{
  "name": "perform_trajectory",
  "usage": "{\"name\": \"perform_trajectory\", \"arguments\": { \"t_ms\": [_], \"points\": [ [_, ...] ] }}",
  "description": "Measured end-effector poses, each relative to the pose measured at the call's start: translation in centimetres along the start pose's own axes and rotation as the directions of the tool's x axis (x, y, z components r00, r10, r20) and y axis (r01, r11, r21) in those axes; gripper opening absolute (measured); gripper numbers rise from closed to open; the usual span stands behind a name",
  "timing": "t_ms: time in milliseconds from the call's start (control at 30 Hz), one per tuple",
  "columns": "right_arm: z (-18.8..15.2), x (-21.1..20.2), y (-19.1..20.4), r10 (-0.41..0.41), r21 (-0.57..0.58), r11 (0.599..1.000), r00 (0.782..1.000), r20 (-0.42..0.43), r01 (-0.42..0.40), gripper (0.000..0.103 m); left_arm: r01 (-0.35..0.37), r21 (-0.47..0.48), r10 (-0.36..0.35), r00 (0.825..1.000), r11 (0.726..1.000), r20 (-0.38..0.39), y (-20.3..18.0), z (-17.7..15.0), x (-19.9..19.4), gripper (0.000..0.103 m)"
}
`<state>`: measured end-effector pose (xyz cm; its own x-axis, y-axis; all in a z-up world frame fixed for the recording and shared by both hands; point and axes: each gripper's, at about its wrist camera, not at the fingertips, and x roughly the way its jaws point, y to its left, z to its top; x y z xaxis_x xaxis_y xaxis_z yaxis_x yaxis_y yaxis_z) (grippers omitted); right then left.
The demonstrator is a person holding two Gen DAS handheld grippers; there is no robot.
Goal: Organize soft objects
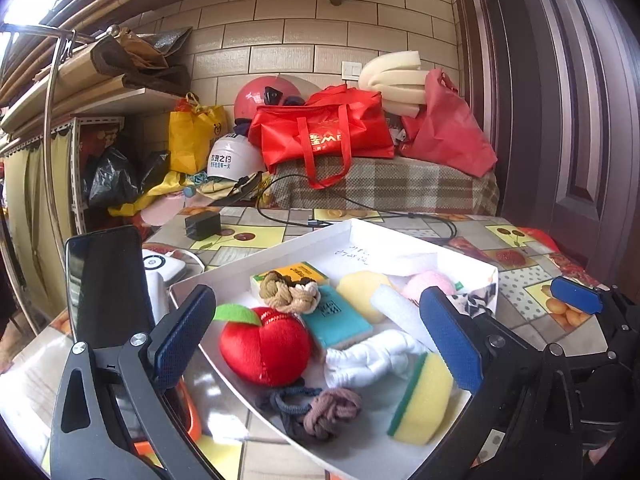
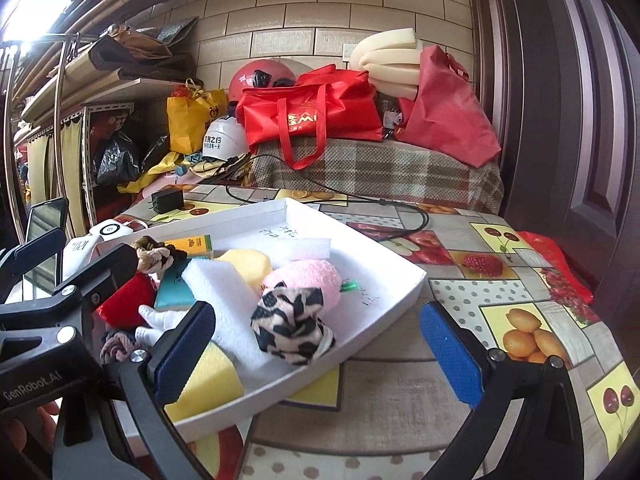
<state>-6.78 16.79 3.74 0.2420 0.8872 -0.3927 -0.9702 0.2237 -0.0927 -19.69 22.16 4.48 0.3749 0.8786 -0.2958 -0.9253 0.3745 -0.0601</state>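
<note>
A black phone (image 1: 105,284) stands upright just left of the left tool, with a white charging puck (image 1: 163,266) beyond it and a black power adapter (image 1: 203,225) farther ahead on the fruit-print tablecloth (image 2: 516,280). A black cable (image 2: 332,196) loops across the cloth ahead of both tools. Farther off, a red tote bag (image 1: 320,132), a white helmet (image 1: 232,160) and a yellow bag (image 1: 192,136) crowd the tiled wall (image 1: 300,32).

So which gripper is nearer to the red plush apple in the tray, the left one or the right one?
Left. The left gripper is open with the red plush apple between its fingers. The right gripper is open over the tray's other end, by the striped cloth.
</note>
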Motion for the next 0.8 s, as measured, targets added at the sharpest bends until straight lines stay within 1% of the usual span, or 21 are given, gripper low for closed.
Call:
{"name": "perform_trajectory", "arguments": {
  "t_ms": [367,567,667,733,800],
  "points": [
    [-1.5,-2.7,-1.6,-0.004,0.03,1.0,1.0,-0.01,0.004,0.103,0.012,0.002,-0.012,1.0,1.0,0.0,-1.2,-1.0,-2.9,0.103],
    [-2.6,-4.5,-2.1,0.011,0.026,1.0,1.0,-0.025,-0.01,0.103,0.044,-0.016,-0.045,0.998,0.999,-0.038,-1.9,-1.9,-4.7,0.103],
    [-3.1,-5.5,-2.7,0.013,0.032,0.999,1.0,-0.027,-0.012,0.103,0.057,-0.012,-0.058,0.998,0.998,-0.027,-2.3,-2.3,-5.9,0.103],
    [-3.5,-6.2,-3.3,0.015,0.049,0.999,1.0,-0.027,-0.014,0.103,0.065,-0.002,-0.065,0.998,0.998,-0.011,-2.6,-2.5,-6.9,0.103],
    [-3.8,-6.8,-4.3,0.027,0.096,0.995,0.999,-0.019,-0.025,0.103,0.073,0.015,-0.072,0.997,0.997,-0.012,-2.8,-2.7,-7.6,0.103]
  ]
}}
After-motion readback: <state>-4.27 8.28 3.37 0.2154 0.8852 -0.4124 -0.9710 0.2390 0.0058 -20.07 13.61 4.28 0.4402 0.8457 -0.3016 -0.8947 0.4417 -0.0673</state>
